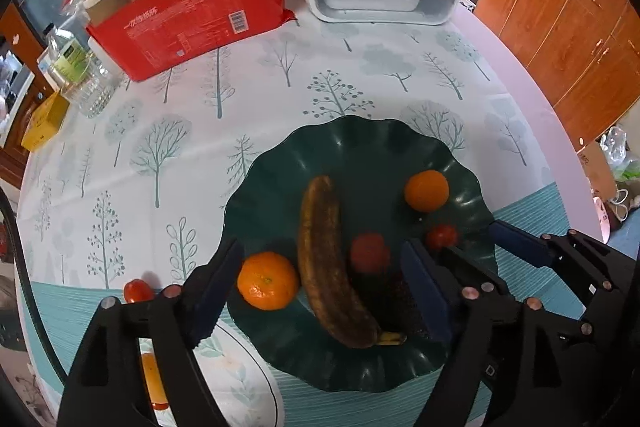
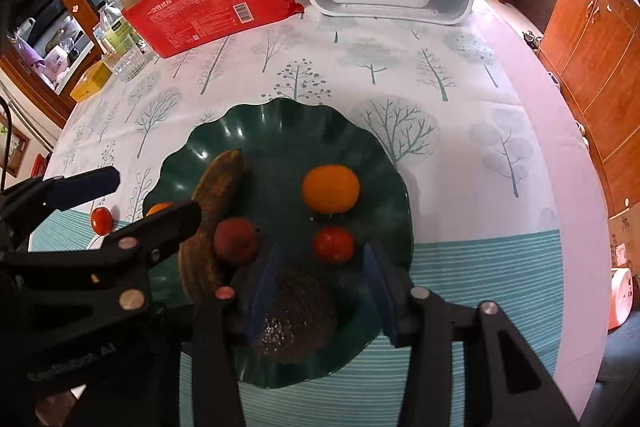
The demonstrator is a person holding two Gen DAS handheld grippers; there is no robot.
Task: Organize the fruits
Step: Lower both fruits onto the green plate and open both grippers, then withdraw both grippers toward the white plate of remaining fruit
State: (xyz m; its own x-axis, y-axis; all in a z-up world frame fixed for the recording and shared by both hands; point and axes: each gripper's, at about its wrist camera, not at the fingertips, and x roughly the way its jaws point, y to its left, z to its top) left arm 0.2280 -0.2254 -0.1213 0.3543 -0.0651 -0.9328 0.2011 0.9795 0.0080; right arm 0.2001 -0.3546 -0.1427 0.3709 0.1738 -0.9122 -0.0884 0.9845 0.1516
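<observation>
- Releasing fruit onto the green plate (image 1: 360, 139) looks like the step in hand: the left tongs (image 1: 316, 287) stand wide open over the orange (image 1: 267, 281) and the banana (image 1: 328, 267), pressing on neither.
- The right tongs (image 2: 320, 291) are partly open around a dark, rough-skinned fruit (image 2: 298, 319) lying on the plate's near side; the pads appear just off its skin, so it seems to rest on the plate, not in a grip.
- Already on the plate: the banana, two oranges (the second (image 2: 330, 189) toward the far right), a dull red round fruit (image 2: 236, 241) and a small tomato (image 2: 333, 244).
- One small red tomato (image 1: 138, 291) is on the table just off the plate's left edge, and more fruit shows on a white plate (image 1: 248, 379) under the left tongs, so the job is probably unfinished.
- To do this well, lift both tongs straight up before swinging aside; a sideways exit could nudge the orange or roll the tomato.
- The left tongs are nearest the stray tomato; it is small and round, so close gently and centred, or it may squirt away.
</observation>
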